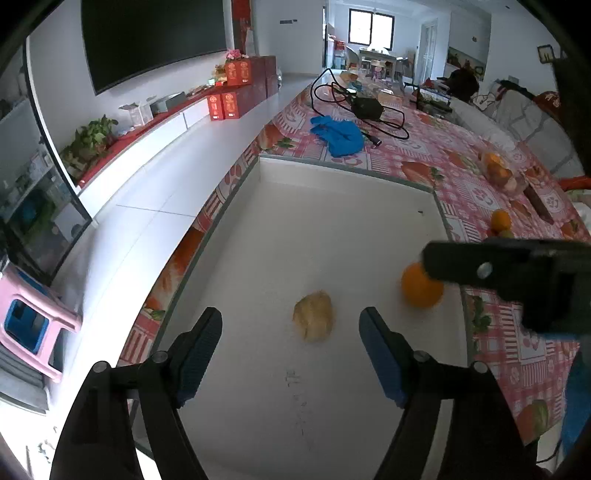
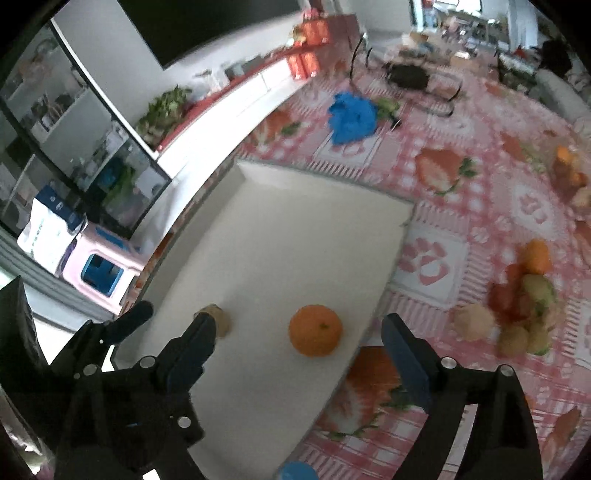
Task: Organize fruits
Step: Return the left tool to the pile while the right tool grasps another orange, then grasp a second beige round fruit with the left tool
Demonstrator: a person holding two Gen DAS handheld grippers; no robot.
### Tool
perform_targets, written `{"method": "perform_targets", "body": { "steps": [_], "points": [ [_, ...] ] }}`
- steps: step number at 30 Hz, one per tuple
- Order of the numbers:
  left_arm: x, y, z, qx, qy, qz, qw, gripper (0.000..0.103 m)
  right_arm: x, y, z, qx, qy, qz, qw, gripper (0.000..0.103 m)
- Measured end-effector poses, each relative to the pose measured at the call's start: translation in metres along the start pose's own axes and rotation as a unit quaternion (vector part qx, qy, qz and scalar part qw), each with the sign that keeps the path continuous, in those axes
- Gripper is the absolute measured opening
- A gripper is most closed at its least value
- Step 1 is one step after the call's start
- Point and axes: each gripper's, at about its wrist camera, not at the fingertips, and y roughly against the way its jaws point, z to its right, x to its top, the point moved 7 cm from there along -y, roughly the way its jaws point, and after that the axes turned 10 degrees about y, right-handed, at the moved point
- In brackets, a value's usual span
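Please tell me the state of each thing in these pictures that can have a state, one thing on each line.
Left hand-held gripper: open, holding nothing.
Right hand-held gripper: open, holding nothing.
Orange: lying free on the tray, between the open fingers.
Pale yellow fruit: lying free on the tray.
White tray: flat on the table, holding two fruits.
Fruit pile: on the tablecloth, outside the tray.
Blue cloth: crumpled.

Beyond the fingers, a dark television (image 1: pixel 151 37) hung on the white wall above a long red-topped cabinet (image 1: pixel 147 125); daylight entered a far window (image 1: pixel 371 27).
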Motion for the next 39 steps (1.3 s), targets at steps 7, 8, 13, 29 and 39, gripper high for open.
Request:
{"method": "perform_targets", "body": {
  "steps": [7, 8, 13, 29, 39],
  "points": [
    [0.004, 0.015, 0.019, -0.011, -0.004, 0.006, 0.9999, 0.08, -0.02, 0.042, 0.053, -0.075, -0.018, 0.036, 0.996, 0.103],
    [0.004, 0.018, 0.026, -0.016, -0.008, 0.007, 0.9998, 0.08, -0.026, 0.048, 0.063, -0.08, -0.023, 0.039, 0.996, 0.103],
    [0.002, 0.023, 0.058, -0.033, -0.032, 0.005, 0.9989, 0.08, -0.069, 0.068, 0.113, -0.123, -0.058, 0.031, 0.99, 0.103],
    [-0.005, 0.023, 0.124, -0.03, -0.103, -0.004, 0.9942, 0.08, -0.115, 0.029, 0.138, -0.135, -0.061, 0.004, 0.989, 0.103],
    [-0.009, -0.001, 0.178, -0.044, -0.138, -0.021, 0.9893, 0.08, -0.12, 0.042, 0.158, -0.159, -0.048, 0.021, 0.986, 0.037]
  ]
}}
